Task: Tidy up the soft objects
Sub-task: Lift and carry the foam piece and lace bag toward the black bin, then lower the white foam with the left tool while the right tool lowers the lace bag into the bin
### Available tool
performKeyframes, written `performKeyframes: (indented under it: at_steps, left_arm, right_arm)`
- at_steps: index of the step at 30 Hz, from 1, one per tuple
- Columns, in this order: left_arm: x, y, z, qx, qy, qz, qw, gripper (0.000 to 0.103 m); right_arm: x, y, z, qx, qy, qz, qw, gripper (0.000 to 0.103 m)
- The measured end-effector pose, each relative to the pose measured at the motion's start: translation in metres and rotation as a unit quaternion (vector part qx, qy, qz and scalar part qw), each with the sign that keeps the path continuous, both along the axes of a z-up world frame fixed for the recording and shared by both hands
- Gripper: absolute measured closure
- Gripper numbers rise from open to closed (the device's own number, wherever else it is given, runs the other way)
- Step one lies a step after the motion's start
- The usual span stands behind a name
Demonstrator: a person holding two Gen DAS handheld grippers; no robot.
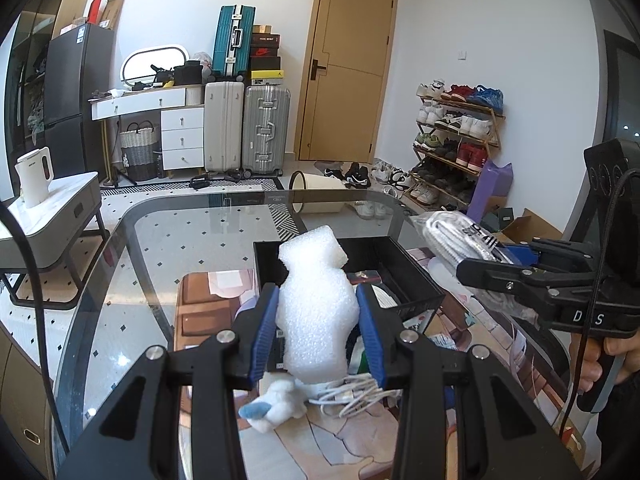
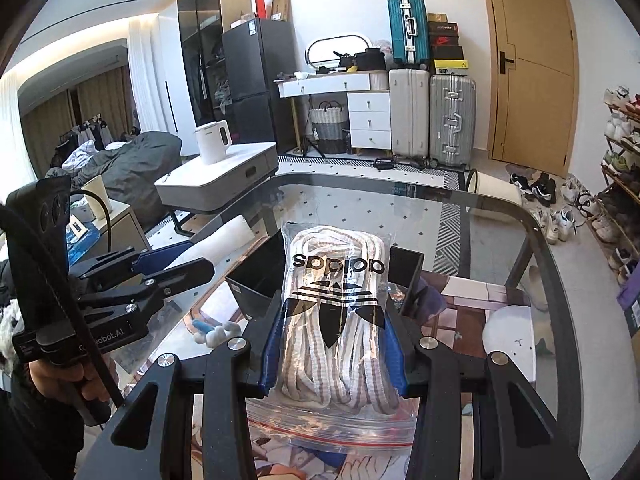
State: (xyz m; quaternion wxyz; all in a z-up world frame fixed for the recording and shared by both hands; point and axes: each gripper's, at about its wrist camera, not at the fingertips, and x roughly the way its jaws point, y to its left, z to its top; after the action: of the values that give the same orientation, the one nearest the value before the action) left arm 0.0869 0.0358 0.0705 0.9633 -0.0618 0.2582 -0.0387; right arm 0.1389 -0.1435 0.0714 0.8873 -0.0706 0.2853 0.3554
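The left hand-held gripper (image 1: 318, 322) clamps a white foam block (image 1: 316, 304); the right hand-held gripper (image 2: 332, 344) pinches a clear bag of white laces (image 2: 334, 320). Both hang above the glass surface (image 1: 192, 240), just before the black rectangular box (image 1: 416, 280).

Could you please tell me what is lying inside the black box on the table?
Inside the black box only a reddish patterned item shows; the foam block covers the rest.

White foam block (image 1: 316, 312), bagged laces (image 2: 338, 320) (both lifted), black bin (image 1: 408, 276)
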Motion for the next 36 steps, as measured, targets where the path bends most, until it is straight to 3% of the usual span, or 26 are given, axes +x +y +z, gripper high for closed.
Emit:
performKeyframes:
  at_steps: [36]
  left_arm:
    - [0.069, -0.007, -0.016, 0.039, 0.041, -0.004, 0.9984, 0.065]
  right_arm:
    - [0.060, 0.056, -0.027, -0.087, 0.031, 0.026, 0.995, 0.060]
